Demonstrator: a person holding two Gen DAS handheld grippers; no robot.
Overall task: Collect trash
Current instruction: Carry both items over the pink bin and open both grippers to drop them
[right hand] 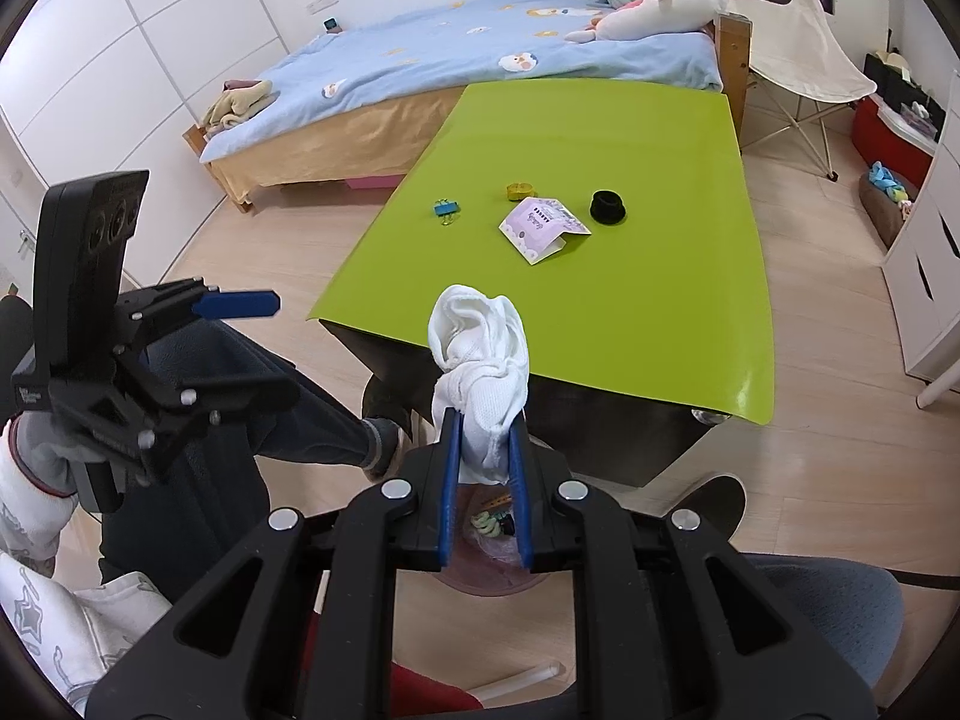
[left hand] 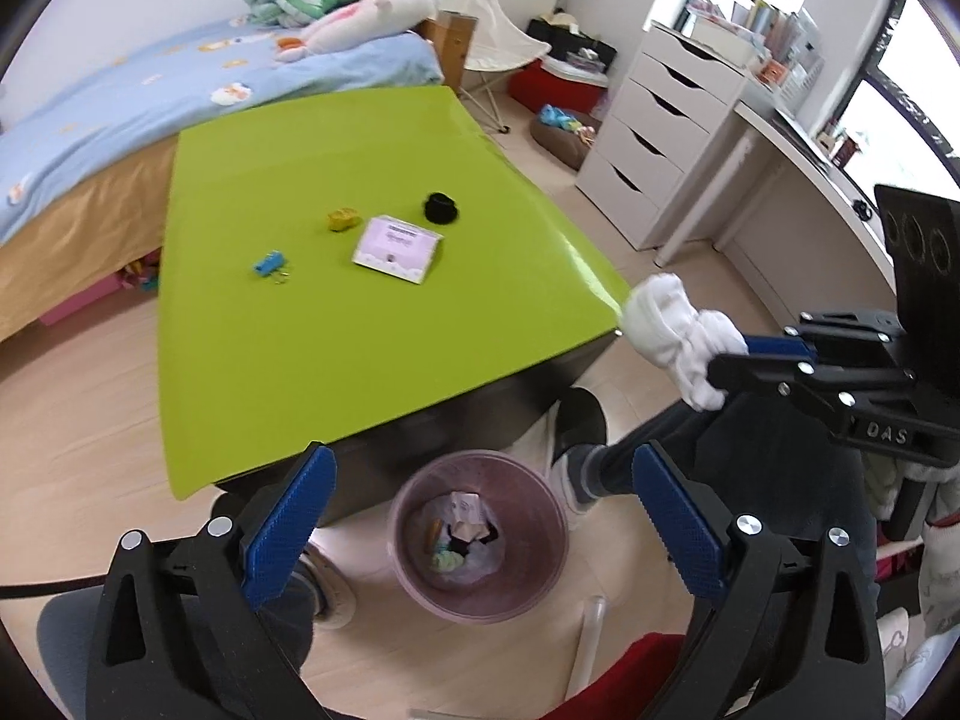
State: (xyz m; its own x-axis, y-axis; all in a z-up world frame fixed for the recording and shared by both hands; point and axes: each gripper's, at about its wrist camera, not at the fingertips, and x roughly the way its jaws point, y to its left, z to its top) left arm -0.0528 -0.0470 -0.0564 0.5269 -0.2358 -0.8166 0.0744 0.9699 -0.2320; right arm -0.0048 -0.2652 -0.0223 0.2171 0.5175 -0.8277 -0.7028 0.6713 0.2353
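Observation:
My right gripper (right hand: 485,432) is shut on a crumpled white tissue wad (right hand: 480,354) and holds it in the air above the bin, off the table's near edge; the wad also shows in the left wrist view (left hand: 678,333). My left gripper (left hand: 480,483) is open and empty, held over a pink waste bin (left hand: 480,594) on the floor that has trash inside. On the green table (left hand: 336,330) lie a pink card (left hand: 397,247), a black cap (left hand: 441,208), a yellow item (left hand: 343,219) and a blue binder clip (left hand: 268,264).
A bed (left hand: 90,120) with a blue cover stands behind the table. A white drawer unit (left hand: 660,120) and a desk stand at the right. The person's legs and shoes (left hand: 576,420) are beside the bin. A folding chair (right hand: 804,54) stands at the back.

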